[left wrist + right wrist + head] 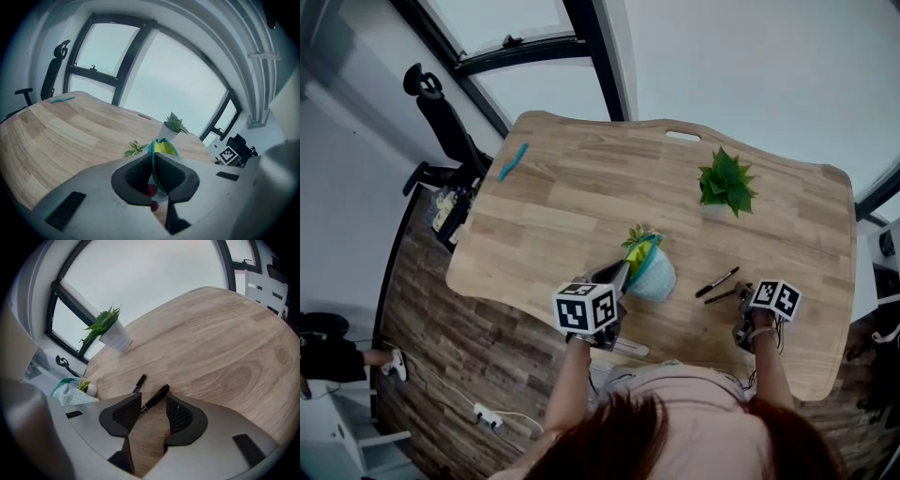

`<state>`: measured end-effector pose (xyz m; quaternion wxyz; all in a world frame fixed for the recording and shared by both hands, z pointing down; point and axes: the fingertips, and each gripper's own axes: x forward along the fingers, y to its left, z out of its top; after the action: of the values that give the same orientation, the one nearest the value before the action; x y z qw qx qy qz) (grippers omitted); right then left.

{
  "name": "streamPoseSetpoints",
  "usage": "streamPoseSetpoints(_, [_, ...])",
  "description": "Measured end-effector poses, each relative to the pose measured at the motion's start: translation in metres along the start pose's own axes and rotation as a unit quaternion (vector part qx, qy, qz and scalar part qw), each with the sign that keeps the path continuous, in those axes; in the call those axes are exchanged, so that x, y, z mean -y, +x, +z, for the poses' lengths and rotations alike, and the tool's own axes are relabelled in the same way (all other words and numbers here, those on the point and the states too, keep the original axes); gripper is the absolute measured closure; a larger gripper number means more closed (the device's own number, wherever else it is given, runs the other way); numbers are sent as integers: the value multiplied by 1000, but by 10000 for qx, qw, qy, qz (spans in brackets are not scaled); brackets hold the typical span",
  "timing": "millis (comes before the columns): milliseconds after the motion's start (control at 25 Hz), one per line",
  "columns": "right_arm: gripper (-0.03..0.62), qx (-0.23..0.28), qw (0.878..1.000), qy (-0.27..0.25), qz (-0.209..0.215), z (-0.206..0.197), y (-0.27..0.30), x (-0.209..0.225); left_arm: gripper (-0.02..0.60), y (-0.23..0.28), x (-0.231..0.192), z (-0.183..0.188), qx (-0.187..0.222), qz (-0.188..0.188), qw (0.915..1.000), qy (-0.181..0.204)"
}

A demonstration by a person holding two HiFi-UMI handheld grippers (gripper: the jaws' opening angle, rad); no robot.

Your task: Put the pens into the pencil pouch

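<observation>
The left gripper clamps the rim of the teal-zipped fabric pencil pouch. The right gripper's wide-apart jaws straddle the near slim black pen.

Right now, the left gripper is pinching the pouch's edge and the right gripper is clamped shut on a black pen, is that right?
Not quite. The left gripper does pinch the pouch by its edge, but the right gripper is open. The right gripper view shows its jaws apart around a black pen lying on the table, not pressing it.
</observation>
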<state>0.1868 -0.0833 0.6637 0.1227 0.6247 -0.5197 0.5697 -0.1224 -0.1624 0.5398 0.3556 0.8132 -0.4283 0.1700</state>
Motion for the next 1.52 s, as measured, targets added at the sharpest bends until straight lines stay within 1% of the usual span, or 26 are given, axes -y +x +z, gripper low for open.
streamPoseSetpoints(120, [453, 44, 9997, 89, -205, 0, 1, 6, 566, -1, 2, -2, 28, -61, 10000, -47])
streamPoseSetpoints(200, [501, 24, 9993, 73, -354, 0, 0, 9, 566, -1, 4, -1, 58, -103, 9999, -86])
streamPoseSetpoints(240, [508, 13, 9992, 93, -387, 0, 0, 10, 566, -1, 5, -1, 69, -120, 9999, -87])
streamPoseSetpoints(320, [517, -8, 9991, 213, -357, -1, 1, 11, 566, -2, 8, -2, 87, -158, 9998, -85])
streamPoseSetpoints(440, [551, 13, 9987, 450, -227, -1, 1, 10, 566, -4, 14, -2, 113, -244, 9996, -78])
streamPoseSetpoints(640, [557, 133, 9994, 293, -138, -4, -2, 6, 569, -6, 18, -2, 147, -311, 9994, 9])
streamPoseSetpoints(760, [557, 331, 9988, 355, 11, -1, -10, 2, 569, -8, 20, -1, 224, -317, 9992, 9])
streamPoseSetpoints(960, [557, 724, 9965, 278, 322, 13, -27, -10, 569, -10, 30, -2, 351, -339, 9988, 13])
streamPoseSetpoints(1200, [557, 1080, 9885, 332, 1006, 33, -46, -30, 569, -10, 45, -6, 379, -169, 9990, 167])
streamPoseSetpoints(1360, [557, 1250, 9822, 290, 1372, 50, -62, -46, 569, -10, 59, -12, 442, -167, 9987, 193])
streamPoseSetpoints(1520, [557, 1369, 9746, 285, 1750, 64, -76, -62, 569, -9, 67, -14, 516, -103, 9986, 97])
